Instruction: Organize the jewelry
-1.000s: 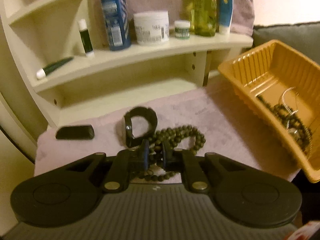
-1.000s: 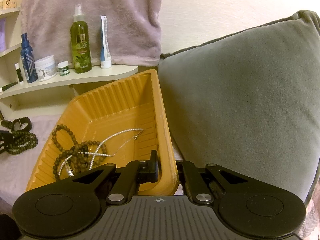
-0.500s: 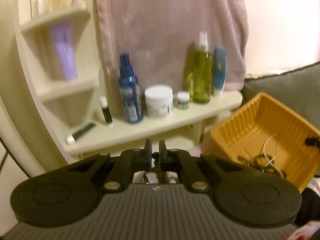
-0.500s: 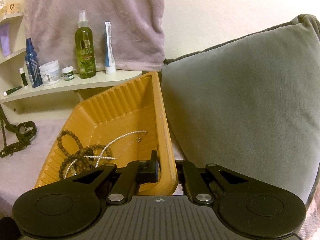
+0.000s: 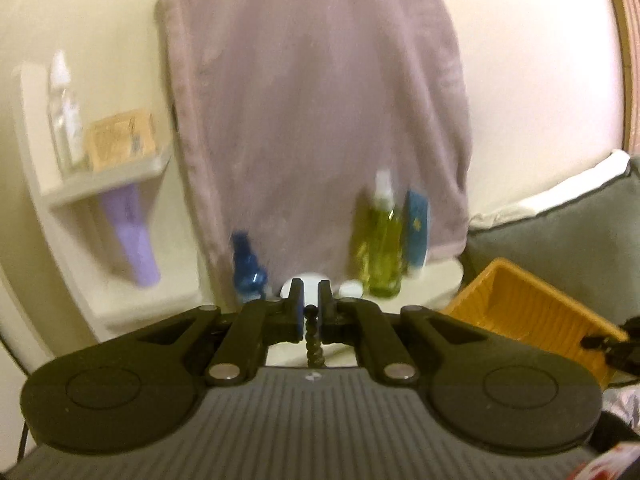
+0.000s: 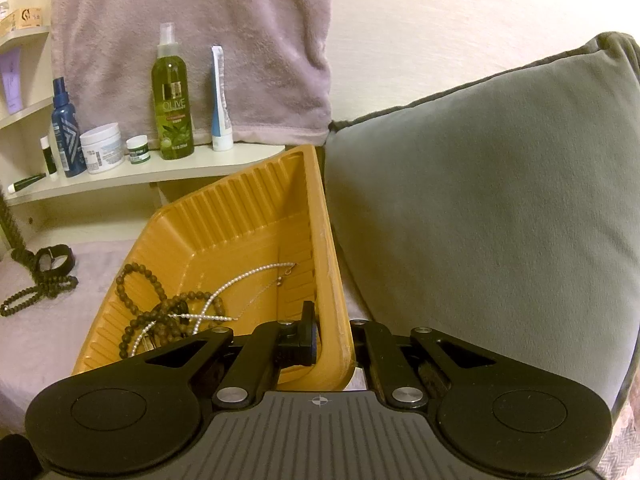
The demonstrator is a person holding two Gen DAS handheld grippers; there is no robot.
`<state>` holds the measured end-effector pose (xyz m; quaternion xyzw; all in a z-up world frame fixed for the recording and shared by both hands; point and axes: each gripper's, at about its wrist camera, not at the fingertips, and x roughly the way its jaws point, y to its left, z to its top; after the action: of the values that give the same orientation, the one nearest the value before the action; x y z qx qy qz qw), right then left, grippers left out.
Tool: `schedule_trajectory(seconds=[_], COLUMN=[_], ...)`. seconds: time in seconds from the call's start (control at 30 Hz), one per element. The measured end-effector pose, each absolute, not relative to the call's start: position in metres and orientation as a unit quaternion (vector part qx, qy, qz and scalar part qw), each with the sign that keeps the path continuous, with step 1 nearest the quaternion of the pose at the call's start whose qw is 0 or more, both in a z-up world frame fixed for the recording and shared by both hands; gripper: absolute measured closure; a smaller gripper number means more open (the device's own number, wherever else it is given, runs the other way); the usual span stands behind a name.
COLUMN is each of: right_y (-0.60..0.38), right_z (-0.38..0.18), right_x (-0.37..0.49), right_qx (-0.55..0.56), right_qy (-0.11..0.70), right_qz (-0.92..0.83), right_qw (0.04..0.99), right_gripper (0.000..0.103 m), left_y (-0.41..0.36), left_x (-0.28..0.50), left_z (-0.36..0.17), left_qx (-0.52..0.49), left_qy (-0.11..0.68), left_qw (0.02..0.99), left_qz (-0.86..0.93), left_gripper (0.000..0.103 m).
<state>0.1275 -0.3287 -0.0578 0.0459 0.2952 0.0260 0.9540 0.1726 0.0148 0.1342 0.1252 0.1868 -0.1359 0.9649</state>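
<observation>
your left gripper is pinched nearly closed on the dark bead necklace, whose strand hangs straight down from between the fingers; in the right wrist view the same strand runs up along the far left edge while its lower loops lie on the lilac cloth, touching a black bracelet. behind it the shelf carries a blue bottle, a white jar, a green spray bottle and a tube, with a lilac towel hanging behind. to the right, the orange tray is tipped up and holds a brown bead strand and a thin pearl chain. your right gripper is clamped on the tray's near right wall, one finger inside and one outside. a grey cushion stands just beside the tray.
</observation>
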Motion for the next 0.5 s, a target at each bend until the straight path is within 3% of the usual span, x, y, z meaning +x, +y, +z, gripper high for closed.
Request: schedule_trajectory(seconds=[0.5], right_y=[-0.327], right_z=[-0.052], right_x=[0.131], right_qx=[0.043], right_qy=[0.290], right_qz=[0.029], right_qw=[0.956], right_gripper=[0.098], left_y=[-0.041], left_x=[0.172], left_z=[0.223], left_qx=[0.139], left_qy=[0.102], left_qw=[0.964], left_qz=[-0.204], left_gripper=[0.098])
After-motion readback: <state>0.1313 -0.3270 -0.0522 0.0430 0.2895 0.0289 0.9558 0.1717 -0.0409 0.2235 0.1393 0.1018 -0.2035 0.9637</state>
